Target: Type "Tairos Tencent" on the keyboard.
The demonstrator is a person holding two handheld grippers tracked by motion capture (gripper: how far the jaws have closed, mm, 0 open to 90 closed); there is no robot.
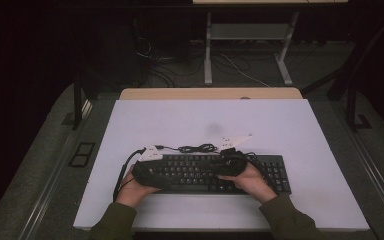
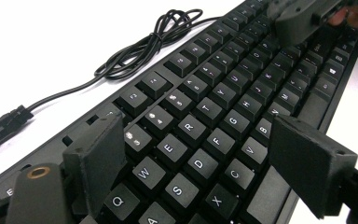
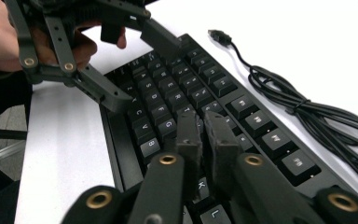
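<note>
Overhead, a black keyboard (image 1: 215, 173) lying straight under both grippers, left gripper (image 1: 147, 172) over its left end, right gripper (image 1: 232, 162) near mid-board. Closer in, the left gripper (image 2: 196, 154) released, jaws spread wide above keys lettered Q, W, E, R, S, D. Lastly, the right gripper (image 3: 204, 135) clenched, empty, tips just above the keys, coiled cable (image 3: 307, 112) lying beyond.
</note>
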